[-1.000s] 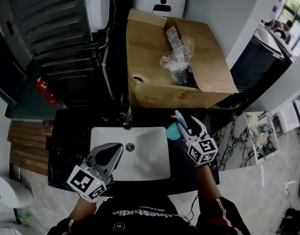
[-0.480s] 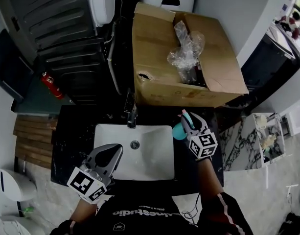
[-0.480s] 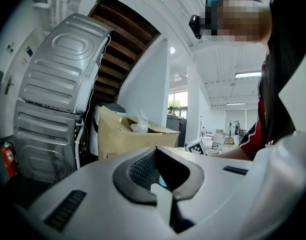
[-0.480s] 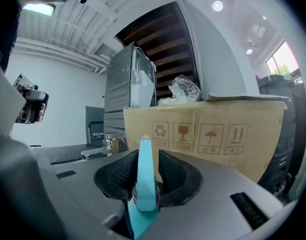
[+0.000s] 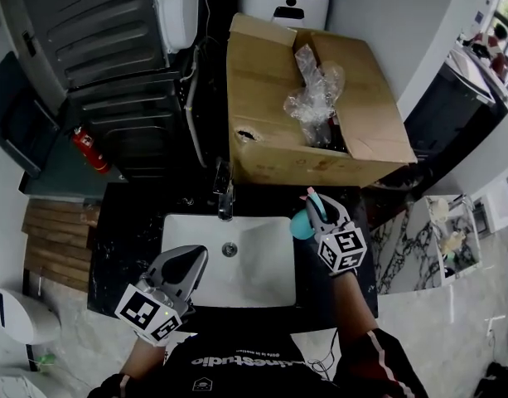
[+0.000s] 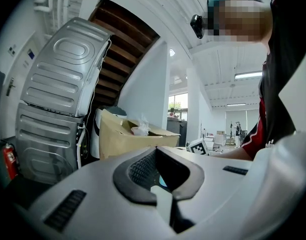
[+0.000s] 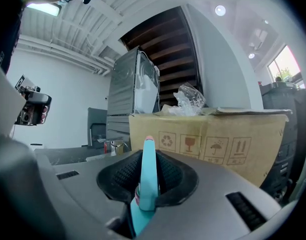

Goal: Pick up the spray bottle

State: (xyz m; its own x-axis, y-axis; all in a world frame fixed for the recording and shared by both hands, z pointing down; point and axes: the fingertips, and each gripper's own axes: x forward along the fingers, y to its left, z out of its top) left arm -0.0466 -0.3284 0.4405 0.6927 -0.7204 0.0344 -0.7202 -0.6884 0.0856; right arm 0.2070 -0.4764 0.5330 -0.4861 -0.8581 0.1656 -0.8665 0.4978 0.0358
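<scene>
The spray bottle (image 5: 300,225) stands on the black counter (image 5: 125,222) just right of the sink (image 5: 258,268), in front of the cardboard box (image 5: 270,131). The right gripper (image 5: 316,210) has just been closing its jaws, and they now pinch the teal bottle's neck, with the trigger head sticking up between the dark pads. The left gripper (image 5: 195,259) hovers over the sink's near left corner, jaws together, holding nothing.
</scene>
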